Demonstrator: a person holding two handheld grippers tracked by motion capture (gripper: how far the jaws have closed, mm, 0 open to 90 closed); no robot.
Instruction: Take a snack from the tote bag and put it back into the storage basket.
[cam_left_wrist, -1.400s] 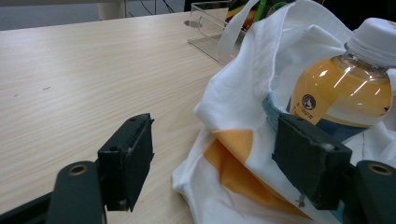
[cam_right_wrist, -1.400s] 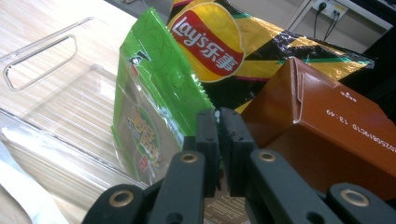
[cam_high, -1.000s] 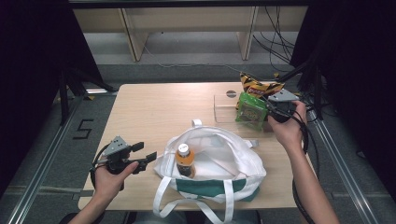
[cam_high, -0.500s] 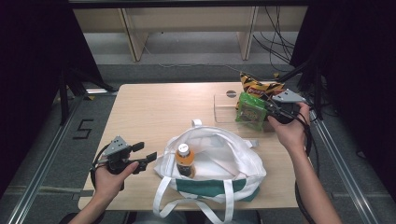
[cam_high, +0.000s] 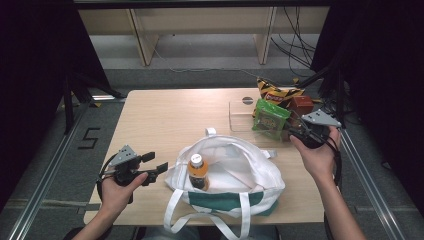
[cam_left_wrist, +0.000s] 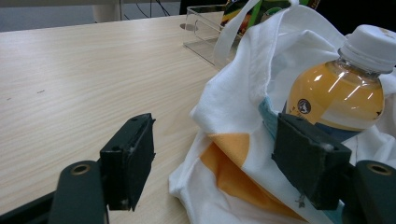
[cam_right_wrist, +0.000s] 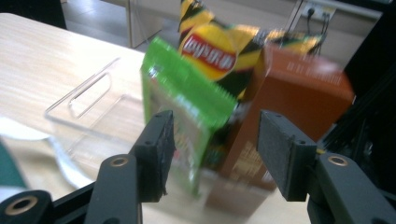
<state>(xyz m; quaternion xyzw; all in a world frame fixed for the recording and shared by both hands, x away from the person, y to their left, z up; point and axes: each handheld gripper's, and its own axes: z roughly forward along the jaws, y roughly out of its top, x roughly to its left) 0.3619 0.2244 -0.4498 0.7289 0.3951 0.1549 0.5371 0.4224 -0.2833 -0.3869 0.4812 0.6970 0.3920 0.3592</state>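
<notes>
Your right gripper sits at about 3 o'clock on the light wood worktop, and its jaws have just been opening. They now stand apart with the edge of the green foil snack pouch between them, and the pads are not pressing on it.

Risks, as judged from here:
- The pouch stands upright and leans on the brown cardboard box behind it. Close off-centre and you may pinch only the thin edge, so the pouch could twist out or tip over.
- The right gripper view is blurred. Closing before your hand settles could nudge the box or the yellow-and-black crisp bag toward the worktop's 2 o'clock corner.
- The mouth of the white cloth tote bag with a green band is floppy. If it sags, a pouch carried over may land on the rim rather than inside.

Your left gripper rests at about 8 o'clock with its jaws wide apart. They sit just beside the tote's left edge and hold nothing, so the rim is unsupported.

Containers:
- The tote at 6 o'clock holds one orange drink bottle with a white cap, standing upright.
- The clear plastic tray at 1 o'clock looks empty on its bare side. The pouch, crisp bag and box stand at its right end, and I cannot tell whether they are inside it or just beside it.
</notes>
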